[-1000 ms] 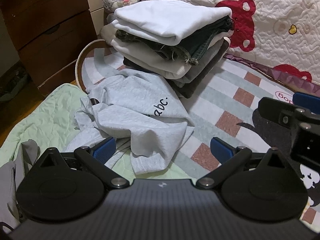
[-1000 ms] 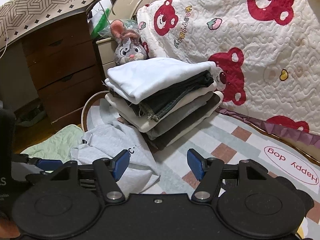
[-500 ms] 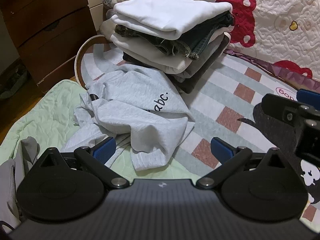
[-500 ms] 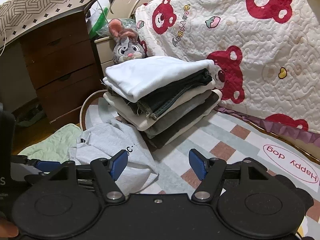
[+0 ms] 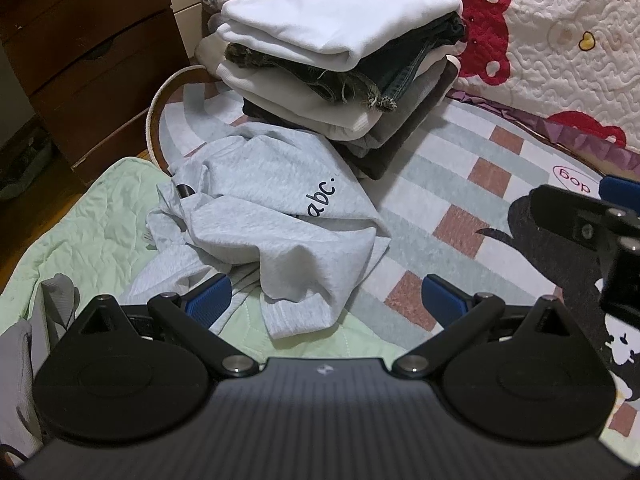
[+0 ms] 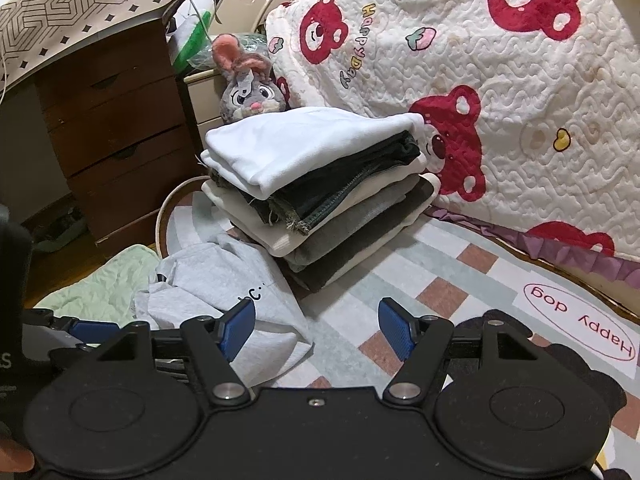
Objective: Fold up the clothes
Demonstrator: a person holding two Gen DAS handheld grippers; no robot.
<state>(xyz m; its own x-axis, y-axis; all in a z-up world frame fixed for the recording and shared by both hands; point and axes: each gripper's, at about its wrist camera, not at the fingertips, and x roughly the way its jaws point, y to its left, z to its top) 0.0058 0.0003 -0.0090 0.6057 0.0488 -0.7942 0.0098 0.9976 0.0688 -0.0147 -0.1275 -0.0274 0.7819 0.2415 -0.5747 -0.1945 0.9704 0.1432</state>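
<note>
Crowding the grey sweatshirt (image 5: 276,216), a folded stack (image 5: 340,64) touches its far edge.

- Ahead of the right gripper (image 6: 316,326), bare checked rug (image 6: 404,272) lies free between its spread jaws.
- Beyond that, the folded stack (image 6: 320,184) blocks the way.
- Just ahead of the left gripper (image 5: 324,300), the crumpled grey sweatshirt (image 5: 272,216) fills the path.
- The brown dresser (image 5: 88,60) walls off its far left.

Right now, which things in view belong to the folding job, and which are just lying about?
Job:
- crumpled grey sweatshirt, unfolded
- stack of folded clothes
- left gripper and right gripper, both open and empty

Lying about:
- plush rabbit
- bear quilt
- wooden drawers
- checked rug
</note>
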